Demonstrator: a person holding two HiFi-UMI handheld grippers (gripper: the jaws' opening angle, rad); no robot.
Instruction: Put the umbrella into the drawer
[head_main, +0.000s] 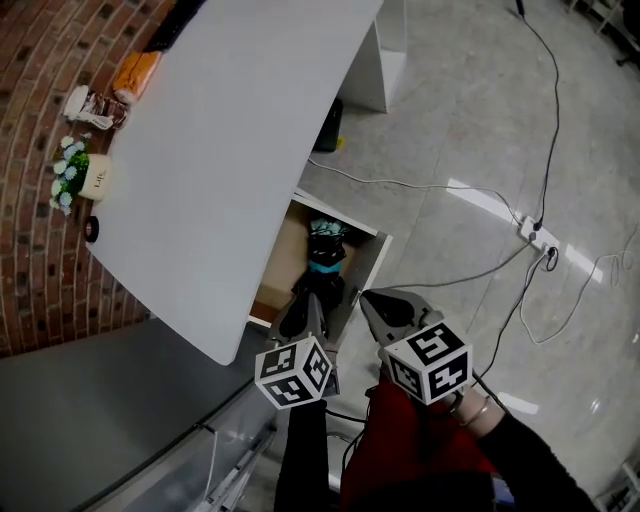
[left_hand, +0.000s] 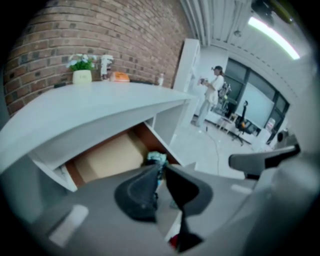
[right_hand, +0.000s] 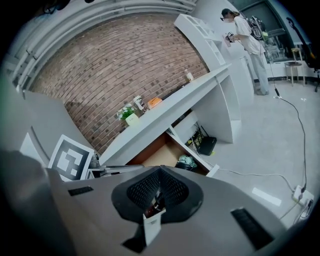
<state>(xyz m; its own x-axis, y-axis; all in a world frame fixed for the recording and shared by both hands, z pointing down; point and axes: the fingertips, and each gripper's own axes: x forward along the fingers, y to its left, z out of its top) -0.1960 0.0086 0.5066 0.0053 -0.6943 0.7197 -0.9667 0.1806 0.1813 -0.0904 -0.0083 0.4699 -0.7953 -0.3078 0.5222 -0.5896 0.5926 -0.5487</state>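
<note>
Closest in were the two marker cubes. The left gripper (head_main: 302, 312) sat just under the white desk (head_main: 230, 130) edge and the right gripper (head_main: 384, 303) beside it, both aimed down at the open drawer (head_main: 378, 246). The left one's jaws were down to a thin slit with nothing in it. The right one's pads were pressed flat together, also carrying nothing, though I couldn't make out what the small white tag at their base was.

The umbrella (head_main: 325, 255), black with teal bits, was already lying in the drawer, bunched up at the front end near the open corner. So the putting-in part looked done to me, and the drawer just hadn't been closed.

Here's what I'd have worried about:

- The umbrella seemed to sit high and right up against the front. If the drawer got shoved in like that, the fabric or handle could snag under the desk and jam.
- Pushing the drawer front with narrow jaw tips seemed likely to slip off sideways.
- The left gripper was close to the desk's lip, so any careless lift could knock it.
- A cable (head_main: 450, 190) ran across the floor near the drawer's corner, easy to catch.
</note>
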